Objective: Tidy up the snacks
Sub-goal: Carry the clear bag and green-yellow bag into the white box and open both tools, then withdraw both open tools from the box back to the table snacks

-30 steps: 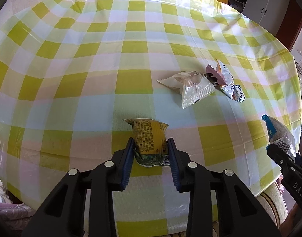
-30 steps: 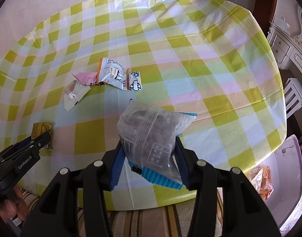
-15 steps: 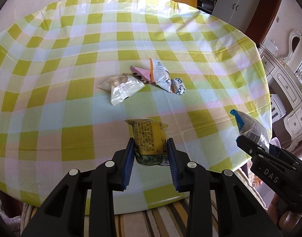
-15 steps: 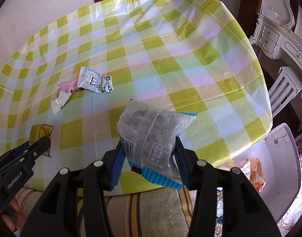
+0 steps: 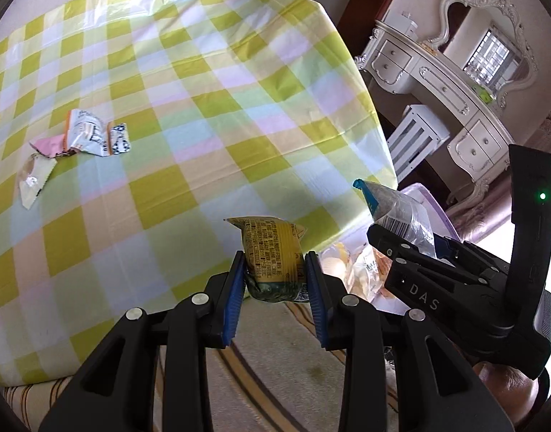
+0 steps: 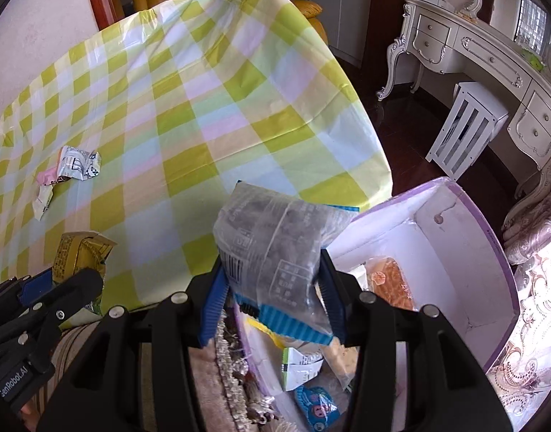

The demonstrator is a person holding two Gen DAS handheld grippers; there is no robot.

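Note:
My left gripper (image 5: 275,273) is shut on a yellow snack packet (image 5: 273,252), held in the air past the table's near edge. In the right wrist view that packet (image 6: 79,255) shows at the lower left. My right gripper (image 6: 273,284) is shut on a clear bag of dark snacks with a blue end (image 6: 275,252), hanging over the rim of a white box with a purple edge (image 6: 491,237). The box holds several snack packs, among them an orange one (image 6: 390,280). The right gripper also shows in the left wrist view (image 5: 401,237), with the bag (image 5: 397,208) in it.
Three small packets lie together on the checked tablecloth (image 5: 203,108): a white and orange one (image 5: 84,133), a pink one (image 5: 46,145) and a pale one (image 5: 32,180). A striped cushion (image 5: 275,378) lies below the grippers. A white dresser (image 6: 491,57) and a white stool (image 6: 462,126) stand to the right.
Both grippers have swung right, off the table toward its right edge, each still holding its packet. The white box has come into view below the right gripper.

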